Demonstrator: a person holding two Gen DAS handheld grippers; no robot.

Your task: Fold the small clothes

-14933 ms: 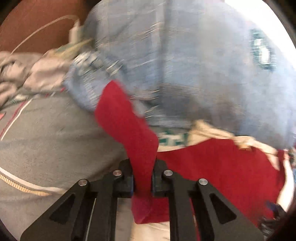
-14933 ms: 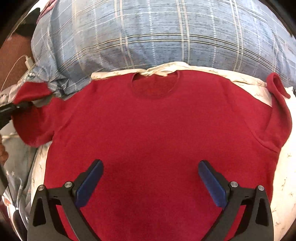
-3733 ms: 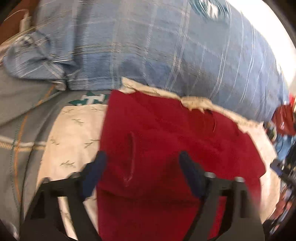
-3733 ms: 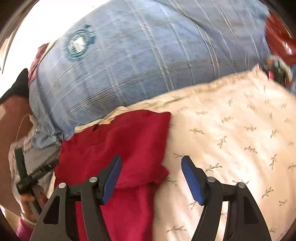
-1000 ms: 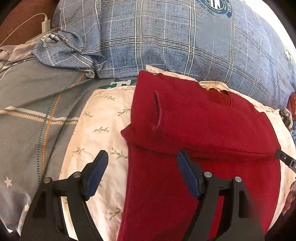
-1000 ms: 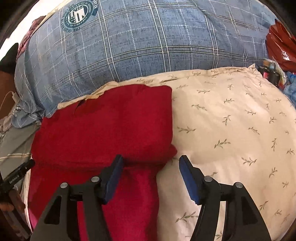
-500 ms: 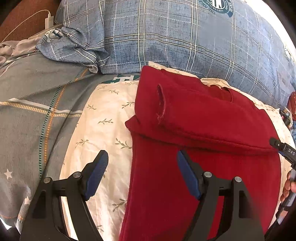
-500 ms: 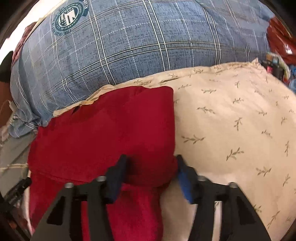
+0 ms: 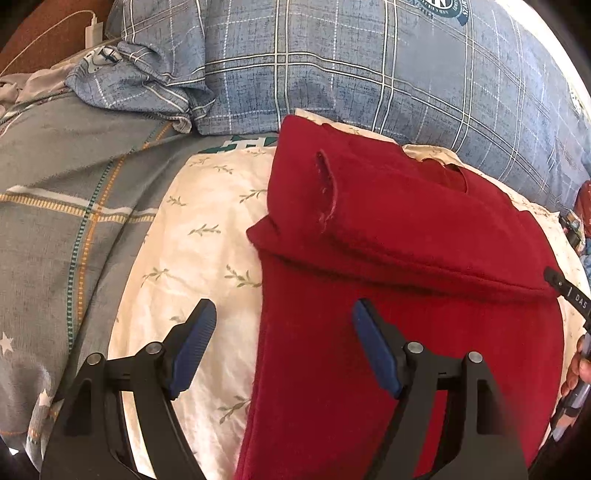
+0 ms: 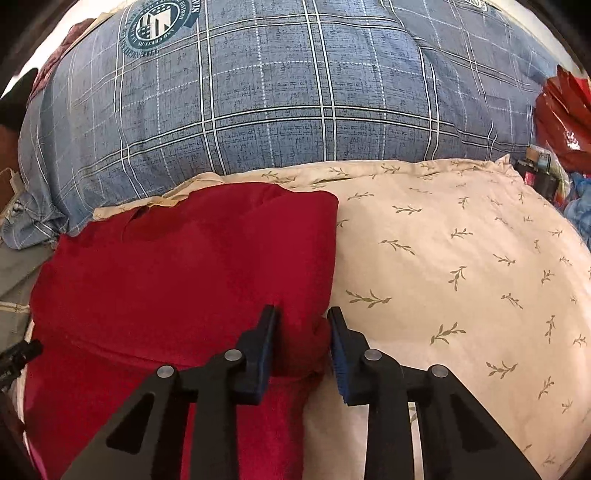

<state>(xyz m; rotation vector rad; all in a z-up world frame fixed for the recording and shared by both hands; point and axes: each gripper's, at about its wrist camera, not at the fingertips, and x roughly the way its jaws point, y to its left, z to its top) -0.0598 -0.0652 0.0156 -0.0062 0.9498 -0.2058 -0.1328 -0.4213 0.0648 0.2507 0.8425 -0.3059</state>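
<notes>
A red sweater (image 9: pixel 399 258) lies on a cream leaf-print pillow (image 9: pixel 199 236), its sides and sleeves folded in over the body. My left gripper (image 9: pixel 284 325) is open, straddling the sweater's left edge below the folded sleeve. In the right wrist view the sweater (image 10: pixel 177 266) lies left of centre. My right gripper (image 10: pixel 301 328) is shut on the folded right corner of the sweater, with fabric bunched between its blue pads.
A big blue plaid pillow (image 10: pixel 295 92) stands behind the sweater. A grey plaid blanket (image 9: pixel 66 192) lies to the left. A white charger and cable (image 9: pixel 92 29) sit at the far left. Red and blue clutter (image 10: pixel 561 110) lies at the far right.
My right gripper has moved forward and closed on the sweater's folded right corner. My left gripper has stayed open and has barely moved.
</notes>
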